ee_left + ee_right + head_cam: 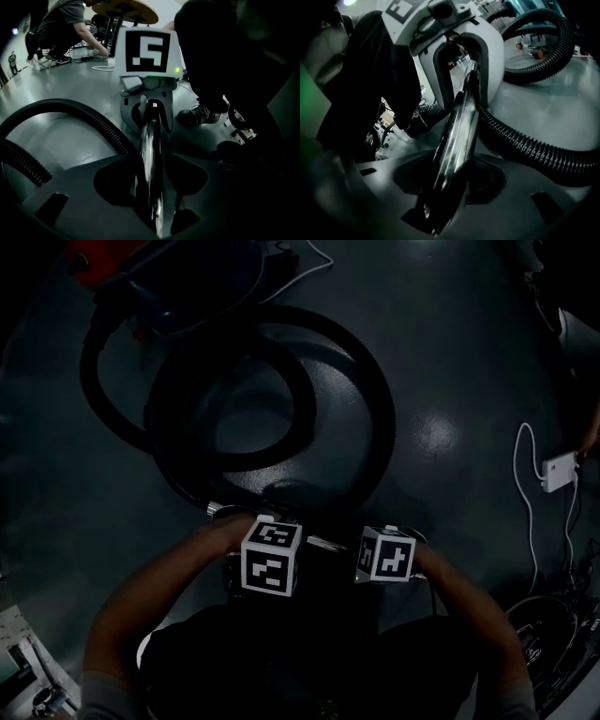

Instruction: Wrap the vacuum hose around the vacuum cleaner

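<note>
Left gripper (151,173): clamped on the metal tube (150,136), which runs straight on to the other gripper.
Right gripper (450,178): grasping the same tube, just to the right of the left one.
Tube: near the person, at the near end of the hose.
Hose (382,418): lies in loose loops on the floor (450,352), beyond the grippers; not yet around the vacuum cleaner (178,287), which stands far left.
Risk one: the tube is smooth and shiny, so I think it may turn or slide in the pads when the hose pulls.
Risk two: the loops may catch on each other, or drag the machine, if pulled too fast.
</note>
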The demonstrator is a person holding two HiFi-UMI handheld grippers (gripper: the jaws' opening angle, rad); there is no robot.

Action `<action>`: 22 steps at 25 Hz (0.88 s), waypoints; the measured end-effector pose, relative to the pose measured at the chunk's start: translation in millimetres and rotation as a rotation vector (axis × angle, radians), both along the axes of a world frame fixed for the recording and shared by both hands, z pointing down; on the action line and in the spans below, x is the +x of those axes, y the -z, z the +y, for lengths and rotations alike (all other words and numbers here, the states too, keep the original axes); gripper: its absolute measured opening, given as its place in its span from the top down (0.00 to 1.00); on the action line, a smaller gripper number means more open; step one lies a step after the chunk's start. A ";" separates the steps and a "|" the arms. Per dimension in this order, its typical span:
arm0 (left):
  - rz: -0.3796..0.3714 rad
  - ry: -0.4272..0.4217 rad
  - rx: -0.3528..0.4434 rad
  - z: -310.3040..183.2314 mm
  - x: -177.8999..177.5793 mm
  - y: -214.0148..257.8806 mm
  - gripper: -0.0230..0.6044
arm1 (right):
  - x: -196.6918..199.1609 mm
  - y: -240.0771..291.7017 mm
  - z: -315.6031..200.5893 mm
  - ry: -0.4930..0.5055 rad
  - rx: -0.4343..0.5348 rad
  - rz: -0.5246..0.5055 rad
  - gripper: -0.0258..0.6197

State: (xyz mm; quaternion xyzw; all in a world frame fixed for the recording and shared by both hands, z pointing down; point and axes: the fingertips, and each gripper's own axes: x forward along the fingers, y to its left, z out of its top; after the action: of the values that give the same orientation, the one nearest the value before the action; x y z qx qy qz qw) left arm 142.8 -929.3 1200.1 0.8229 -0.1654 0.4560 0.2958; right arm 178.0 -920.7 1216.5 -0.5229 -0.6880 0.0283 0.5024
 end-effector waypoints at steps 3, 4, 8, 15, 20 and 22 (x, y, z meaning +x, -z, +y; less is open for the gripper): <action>-0.028 -0.090 0.001 -2.5 11.2 -15.9 0.68 | -0.2 3.8 -4.5 0.005 0.017 -0.013 0.67; -0.021 -0.092 0.000 -4.0 12.9 -16.8 0.68 | 2.0 3.6 -7.2 -0.001 0.021 -0.010 0.67; -0.004 -0.079 0.014 -7.5 19.0 -14.9 0.69 | 10.0 10.9 -22.2 -0.107 -0.008 0.021 0.64; 0.004 -0.063 0.060 -18.0 19.5 -5.8 0.69 | 32.3 23.2 -72.4 -0.329 -0.061 0.052 0.57; -0.013 -0.020 0.070 -31.7 11.3 -7.0 0.69 | 49.5 27.3 -127.1 -0.460 0.010 -0.016 0.57; -0.010 -0.016 0.061 -32.8 11.4 -7.5 0.69 | 52.3 32.4 -141.8 -0.485 0.055 -0.045 0.57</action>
State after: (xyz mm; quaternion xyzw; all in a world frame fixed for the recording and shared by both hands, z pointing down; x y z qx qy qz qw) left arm 154.2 -962.2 1207.6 0.8305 -0.1741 0.4572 0.2663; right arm 230.2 -1062.5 1184.1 -0.3289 -0.8050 0.1178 0.4795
